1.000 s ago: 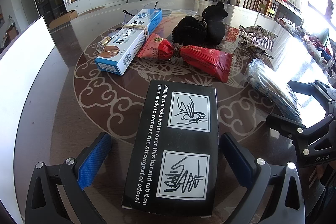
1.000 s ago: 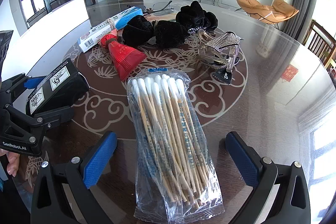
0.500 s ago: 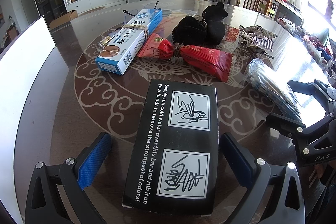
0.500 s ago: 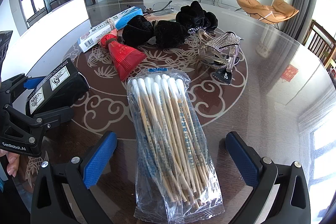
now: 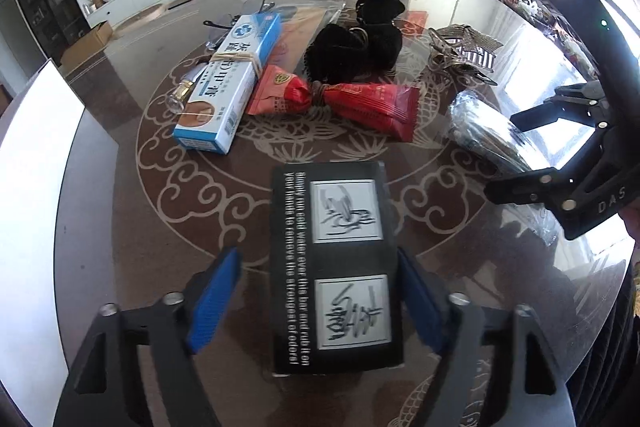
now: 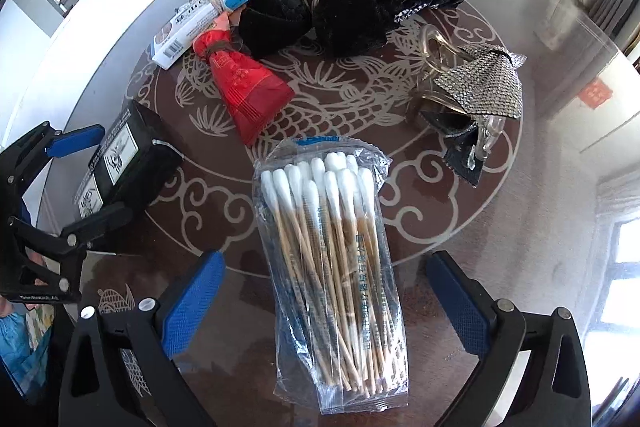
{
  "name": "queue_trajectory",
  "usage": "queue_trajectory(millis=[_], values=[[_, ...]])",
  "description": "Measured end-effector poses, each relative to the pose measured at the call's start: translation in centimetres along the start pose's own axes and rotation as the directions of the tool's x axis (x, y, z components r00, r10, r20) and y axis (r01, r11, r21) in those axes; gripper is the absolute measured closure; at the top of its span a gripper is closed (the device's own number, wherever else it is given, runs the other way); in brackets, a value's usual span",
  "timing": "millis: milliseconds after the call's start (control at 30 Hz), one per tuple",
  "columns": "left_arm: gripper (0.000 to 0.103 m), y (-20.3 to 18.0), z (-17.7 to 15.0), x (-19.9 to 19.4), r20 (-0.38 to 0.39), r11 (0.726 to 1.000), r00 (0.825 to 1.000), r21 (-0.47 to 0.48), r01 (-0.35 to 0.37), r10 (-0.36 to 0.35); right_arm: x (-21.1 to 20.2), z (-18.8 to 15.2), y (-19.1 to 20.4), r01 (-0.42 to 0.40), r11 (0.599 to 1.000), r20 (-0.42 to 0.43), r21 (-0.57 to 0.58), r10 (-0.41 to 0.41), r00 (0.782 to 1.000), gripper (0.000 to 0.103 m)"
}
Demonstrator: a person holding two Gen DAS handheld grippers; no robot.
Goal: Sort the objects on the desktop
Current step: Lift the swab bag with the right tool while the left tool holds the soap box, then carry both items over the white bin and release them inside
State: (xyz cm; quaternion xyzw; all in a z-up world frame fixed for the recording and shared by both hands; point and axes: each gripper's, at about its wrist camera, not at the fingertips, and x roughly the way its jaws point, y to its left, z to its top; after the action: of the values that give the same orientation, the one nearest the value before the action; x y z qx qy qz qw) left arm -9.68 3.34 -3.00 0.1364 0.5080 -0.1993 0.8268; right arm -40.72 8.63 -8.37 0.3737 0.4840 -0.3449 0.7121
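Observation:
A black box with white hand-washing pictures (image 5: 336,259) lies on the glass table between the blue pads of my left gripper (image 5: 316,301). Its jaws are closing: the right pad (image 5: 418,301) meets the box's edge, while the left pad stands a little apart. A clear bag of cotton swabs (image 6: 332,267) lies between the pads of my right gripper (image 6: 324,303). These jaws are closing too, with a gap on each side of the bag. In the right wrist view the left gripper (image 6: 92,183) straddles the black box (image 6: 128,155).
Farther back lie a blue-and-white carton (image 5: 228,83), two tied red snack packs (image 5: 332,99), black plush hair ties (image 5: 356,43), a rhinestone hair clip (image 6: 476,91) and glasses (image 5: 240,19). A white board (image 5: 36,187) borders the table's left side.
Both pairs of jaws have narrowed, the left far more, its right pad now at the black box. The right gripper has tilted and shifted over the swab bag.

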Motion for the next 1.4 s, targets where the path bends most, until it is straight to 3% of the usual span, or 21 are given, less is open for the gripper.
queue_trajectory(millis=[33,67,100,133,367,533,967,1133,1200,1400], values=[[0.045,-0.2,0.1,0.0,0.004,1.000,1.000,0.012,-0.024,0.024,-0.1,0.1,0.4,0.038,0.999,-0.004,-0.026,-0.038,0.999,0.033],[0.045,-0.5,0.1,-0.1,0.013,0.999,0.999,0.025,-0.039,0.038,-0.3,0.0,0.7,0.078,0.996,-0.006,-0.050,-0.079,0.997,0.043],[0.045,-0.7,0.0,-0.3,0.023,0.998,0.999,0.031,-0.049,0.049,-0.6,-0.1,0.7,0.085,0.995,-0.001,-0.053,-0.085,0.996,0.063],[0.045,-1.0,-0.2,-0.6,0.032,0.998,0.998,0.030,-0.049,0.048,-1.0,-0.3,0.4,0.064,0.997,0.003,-0.032,-0.064,0.998,0.066],[0.045,-0.8,-2.6,-3.9,0.145,0.998,0.989,-0.059,-0.008,0.016,-4.7,-3.2,-0.6,-0.007,0.999,0.100,0.036,0.004,0.995,0.067],[0.045,0.2,-3.8,-5.1,0.159,0.996,0.987,-0.088,-0.011,0.025,-6.2,-4.5,0.1,-0.048,0.998,0.132,0.035,0.043,0.990,0.067],[0.045,4.3,-6.6,-8.5,0.192,0.993,0.981,-0.120,0.004,0.019,-4.7,-4.1,4.9,-0.090,0.995,0.090,-0.048,0.094,0.991,0.067],[0.045,7.7,-7.4,-11.7,0.248,0.984,0.969,-0.178,0.032,0.013,-4.5,-3.2,7.1,-0.102,0.991,0.074,-0.092,0.109,0.991,0.067],[0.045,9.7,-7.5,-13.4,0.274,0.978,0.961,-0.205,0.037,0.021,-4.7,-2.3,8.1,-0.128,0.979,0.036,-0.159,0.135,0.990,0.067],[0.045,18.3,-8.5,-18.7,0.320,0.951,0.940,-0.308,-0.012,0.116,-7.3,2.7,14.7,-0.127,0.951,0.078,-0.281,0.155,0.985,0.067]])
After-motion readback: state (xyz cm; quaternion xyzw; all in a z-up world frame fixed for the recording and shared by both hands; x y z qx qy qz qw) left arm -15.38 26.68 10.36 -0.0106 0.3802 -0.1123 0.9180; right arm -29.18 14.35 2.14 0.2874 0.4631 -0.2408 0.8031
